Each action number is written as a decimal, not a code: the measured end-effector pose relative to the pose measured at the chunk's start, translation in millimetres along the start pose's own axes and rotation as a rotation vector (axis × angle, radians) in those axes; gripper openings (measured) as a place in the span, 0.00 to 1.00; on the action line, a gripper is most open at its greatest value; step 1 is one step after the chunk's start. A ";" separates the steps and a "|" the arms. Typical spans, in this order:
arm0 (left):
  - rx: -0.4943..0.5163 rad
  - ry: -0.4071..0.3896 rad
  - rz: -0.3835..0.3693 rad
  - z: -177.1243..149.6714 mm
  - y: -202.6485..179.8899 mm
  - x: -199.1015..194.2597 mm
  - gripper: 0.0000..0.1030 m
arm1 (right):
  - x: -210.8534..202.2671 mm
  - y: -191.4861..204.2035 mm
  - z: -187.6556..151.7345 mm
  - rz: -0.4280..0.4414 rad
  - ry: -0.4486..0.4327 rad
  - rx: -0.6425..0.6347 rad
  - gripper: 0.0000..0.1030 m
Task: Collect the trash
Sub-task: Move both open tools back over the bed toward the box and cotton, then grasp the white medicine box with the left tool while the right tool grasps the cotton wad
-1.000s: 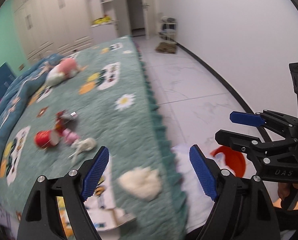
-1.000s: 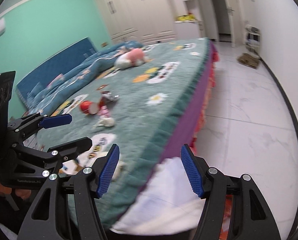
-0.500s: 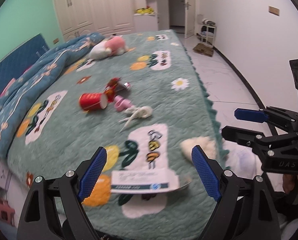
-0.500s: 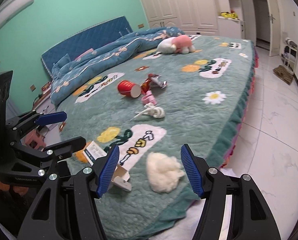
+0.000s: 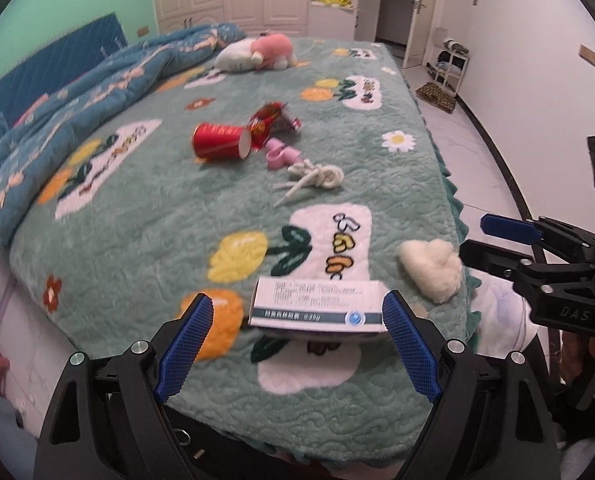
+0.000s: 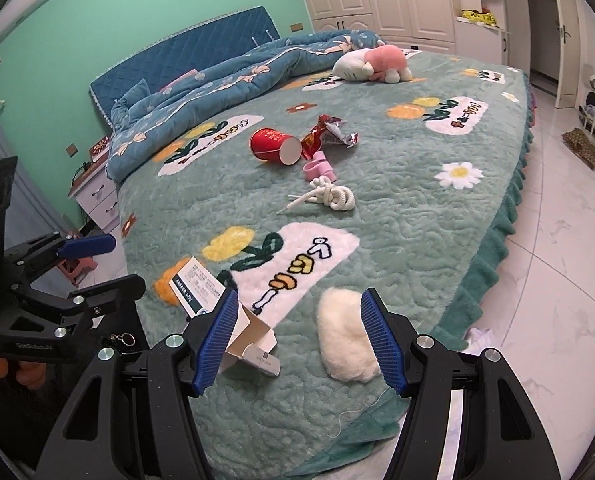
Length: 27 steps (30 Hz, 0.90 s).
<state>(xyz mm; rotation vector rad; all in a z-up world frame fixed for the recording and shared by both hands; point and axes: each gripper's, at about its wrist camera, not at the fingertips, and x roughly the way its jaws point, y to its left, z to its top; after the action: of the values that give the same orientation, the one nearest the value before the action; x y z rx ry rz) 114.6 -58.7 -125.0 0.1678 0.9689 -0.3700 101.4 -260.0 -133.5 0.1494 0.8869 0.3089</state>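
While both of your grippers hover over the near corner of the bed (image 6: 437,248), neither one holds anything. Your left gripper (image 5: 297,340) has its jaws wide apart, lined up on the white box (image 5: 317,306) that lies on the green cover just ahead of the fingertips, not touching them. Your right gripper (image 6: 299,336) is also spread wide; in its view the box (image 6: 233,320) sits open-ended just behind the left pad, and the cotton wad (image 6: 345,336) lies between the two pads, close against the right one, though contact cannot be told.

From the left view that wad (image 5: 431,270) rests near the bed's edge, right of the box, with your right gripper (image 5: 493,240) just beyond it.

Further up the cover the rest of the trash lies in a loose cluster: a red cup (image 6: 275,146) on its side, a red wrapper (image 6: 325,134) touching its rim, a pink clip (image 6: 319,168) just below, and a knotted white cord (image 6: 329,196) nearer you. A plush toy (image 6: 371,64) lies well apart at the far side, beside the rumpled blue quilt (image 6: 225,84).
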 end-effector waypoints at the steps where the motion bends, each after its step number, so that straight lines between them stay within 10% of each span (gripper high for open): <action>1: -0.013 0.005 -0.014 -1.4 1.5 0.8 0.84 | 0.2 -0.6 -0.4 -0.001 0.002 -0.001 0.62; 27: -0.455 0.256 -0.020 1.5 2.3 73.1 0.86 | 55.6 -37.7 -10.1 0.027 0.118 -0.084 0.62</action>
<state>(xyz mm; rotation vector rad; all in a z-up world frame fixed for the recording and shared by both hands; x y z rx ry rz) 153.8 -74.0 -184.8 -0.2140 1.2832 -0.1399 134.0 -277.5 -190.4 0.0657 0.9875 0.3827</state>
